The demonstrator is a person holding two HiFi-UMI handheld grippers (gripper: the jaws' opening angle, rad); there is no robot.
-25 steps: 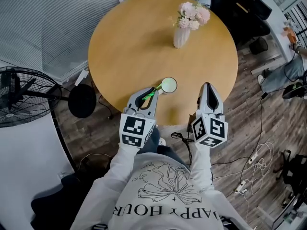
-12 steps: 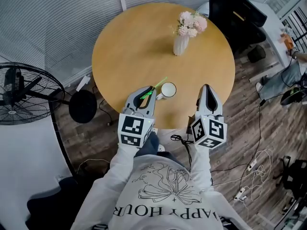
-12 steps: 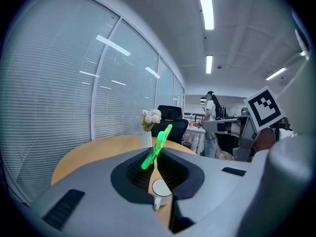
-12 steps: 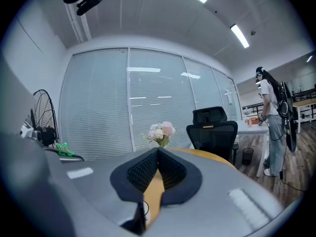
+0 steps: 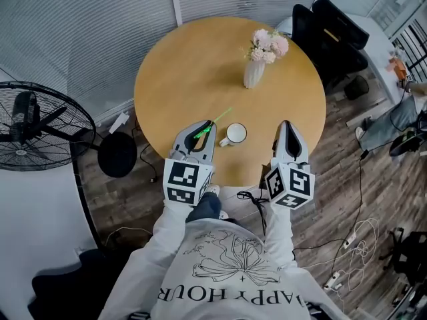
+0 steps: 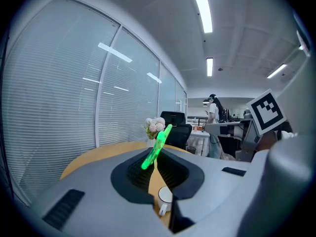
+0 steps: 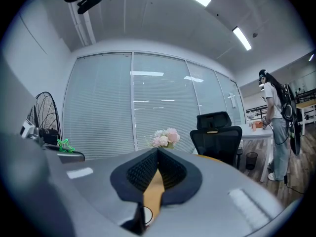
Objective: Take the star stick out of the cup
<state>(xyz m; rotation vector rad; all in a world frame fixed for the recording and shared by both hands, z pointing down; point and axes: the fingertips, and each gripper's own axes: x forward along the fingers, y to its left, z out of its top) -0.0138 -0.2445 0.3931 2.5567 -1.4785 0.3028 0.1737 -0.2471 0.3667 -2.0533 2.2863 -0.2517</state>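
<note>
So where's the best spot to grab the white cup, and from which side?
Probably the cup's rim: one jaw inside, one outside, coming down from above with the empty right gripper. It stands upright with its mouth open, and its small handle points toward the left gripper, which holds the green stick.

window blinds (image 5: 80, 32) and a fan (image 5: 33, 129) flank the round table (image 5: 187, 65).

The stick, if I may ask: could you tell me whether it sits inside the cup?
No, the stick is gripped by the left tool and is clear of the cup.
</note>
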